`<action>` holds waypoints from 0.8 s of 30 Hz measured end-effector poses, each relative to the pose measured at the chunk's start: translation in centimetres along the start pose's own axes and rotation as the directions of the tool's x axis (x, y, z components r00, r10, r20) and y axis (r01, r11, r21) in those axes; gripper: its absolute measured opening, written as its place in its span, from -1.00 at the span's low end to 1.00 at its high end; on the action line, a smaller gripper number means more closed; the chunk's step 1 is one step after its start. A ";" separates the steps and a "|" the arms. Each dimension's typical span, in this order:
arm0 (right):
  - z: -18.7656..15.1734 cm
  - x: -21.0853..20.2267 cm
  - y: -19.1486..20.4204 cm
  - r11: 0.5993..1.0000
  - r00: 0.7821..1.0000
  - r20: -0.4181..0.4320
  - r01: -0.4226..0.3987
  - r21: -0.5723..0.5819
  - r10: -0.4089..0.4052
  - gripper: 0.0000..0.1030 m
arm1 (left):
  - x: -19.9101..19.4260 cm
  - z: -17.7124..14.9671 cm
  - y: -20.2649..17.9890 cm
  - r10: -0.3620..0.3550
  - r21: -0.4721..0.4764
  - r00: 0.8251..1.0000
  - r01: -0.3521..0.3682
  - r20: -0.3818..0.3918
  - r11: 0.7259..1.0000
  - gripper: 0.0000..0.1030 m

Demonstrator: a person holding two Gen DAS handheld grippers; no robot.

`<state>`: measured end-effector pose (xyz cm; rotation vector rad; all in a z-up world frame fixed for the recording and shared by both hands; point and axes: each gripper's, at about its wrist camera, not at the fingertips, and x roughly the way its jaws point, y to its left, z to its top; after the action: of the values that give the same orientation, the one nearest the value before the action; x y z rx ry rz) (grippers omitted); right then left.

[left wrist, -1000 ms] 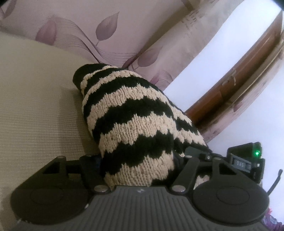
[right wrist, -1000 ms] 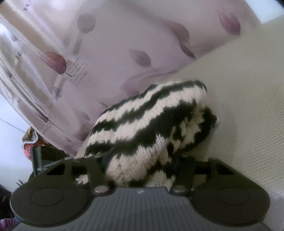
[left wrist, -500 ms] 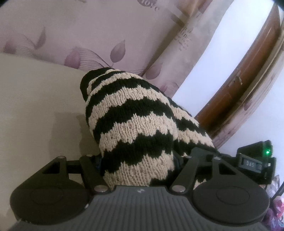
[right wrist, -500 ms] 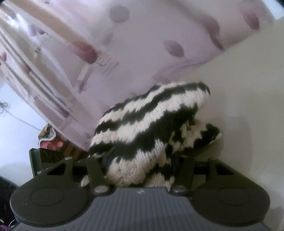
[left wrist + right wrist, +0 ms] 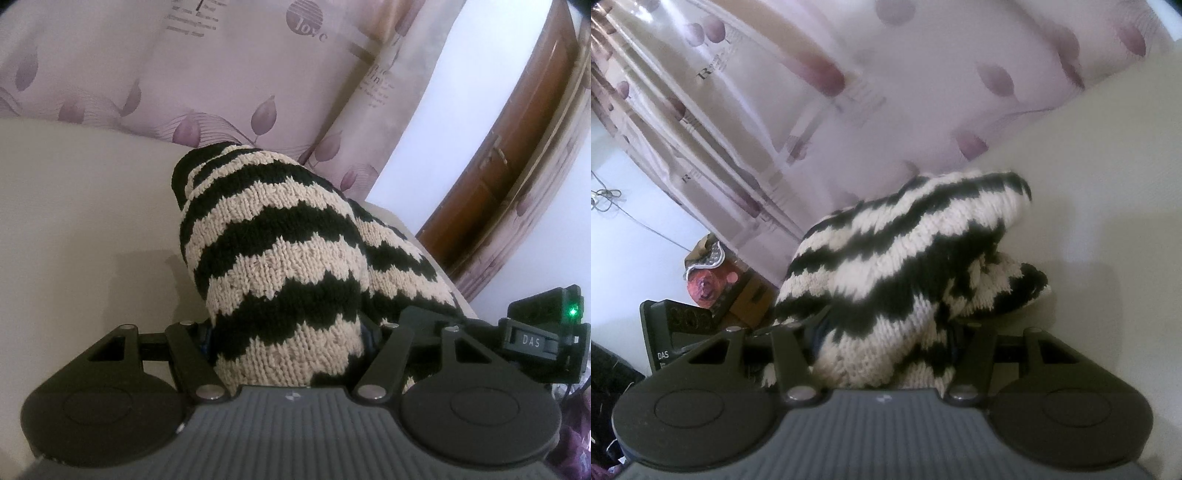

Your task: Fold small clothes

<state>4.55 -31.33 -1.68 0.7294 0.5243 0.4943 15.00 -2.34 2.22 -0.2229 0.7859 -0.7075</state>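
Both tools have hold of the same knit, a small black-and-cream piece with wavy stripes. The left tool is clamped on one bunched end of it, the wool swelling up between its arms and hiding the fingertips. From there the knit rises in a hump over the pale worktop and slopes down to the right, toward the other tool's body, which shows at the right edge with a green light lit.

Seen from the other side, the right tool is likewise closed on the knit, gripping a thick fold. The top layer arches up and away toward the far right, and beneath it a smaller loose flap pokes out to the right, its tip resting on the worktop. The knit sits at the far edge of the worktop, just beside a mauve curtain printed with leaves, which hangs behind. A brown wooden door stands far right in the left tool's view, and some reddish clutter lies low on the left in the right tool's view, too blurred to make out.
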 end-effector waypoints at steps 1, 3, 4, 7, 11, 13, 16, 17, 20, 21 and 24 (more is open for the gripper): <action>-0.3 0.0 0.2 1.000 1.000 0.001 -0.002 0.004 0.002 0.09 | -0.4 -0.3 0.0 0.003 0.003 1.000 -0.003 0.001 1.000 0.28; -1.0 0.0 0.6 1.000 1.000 0.001 -0.004 0.004 0.004 0.09 | -1.0 -0.6 -0.1 0.010 0.010 1.000 -0.010 0.003 1.000 0.28; -1.4 0.0 0.7 1.000 1.000 0.000 -0.005 0.006 0.005 0.09 | -1.3 -0.8 -0.1 0.014 0.013 1.000 -0.014 0.003 1.000 0.28; -2.1 0.0 1.2 1.000 1.000 -0.004 -0.003 -0.002 0.003 0.09 | -2.0 -1.4 0.1 0.019 0.011 1.000 -0.020 0.005 1.000 0.28; -2.8 0.1 1.7 1.000 1.000 -0.010 -0.001 -0.012 0.001 0.09 | -2.5 -1.9 0.1 0.030 0.012 1.000 -0.030 0.009 0.999 0.28; -2.9 0.3 1.9 1.000 1.000 -0.014 0.003 -0.020 -0.003 0.09 | -2.6 -2.1 0.2 0.037 0.016 0.999 -0.037 0.007 0.999 0.28; -3.3 0.6 1.8 1.000 1.000 -0.020 0.003 -0.014 -0.003 0.09 | -2.6 -2.4 0.5 0.047 0.019 0.999 -0.047 0.002 0.999 0.28; -3.4 0.7 1.7 1.000 1.000 -0.023 0.003 -0.013 -0.003 0.09 | -2.6 -2.5 0.6 0.050 0.019 0.999 -0.050 0.001 0.999 0.28; -3.7 1.0 1.6 1.000 1.000 -0.029 0.005 -0.006 -0.005 0.09 | -2.6 -2.6 0.7 0.058 0.020 0.998 -0.058 -0.004 0.998 0.28; -3.7 1.0 1.5 1.000 0.999 -0.031 0.006 -0.004 -0.006 0.10 | -2.6 -2.7 0.8 0.061 0.019 0.998 -0.061 -0.006 0.998 0.28; -3.9 1.4 1.2 1.000 0.999 -0.039 0.010 0.001 -0.010 0.09 | -2.3 -2.8 1.1 0.065 0.009 0.998 -0.065 -0.015 0.998 0.28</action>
<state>2.98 -27.79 -3.67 0.7188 0.5639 0.4998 12.45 0.20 1.13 -0.1841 0.8016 -0.6520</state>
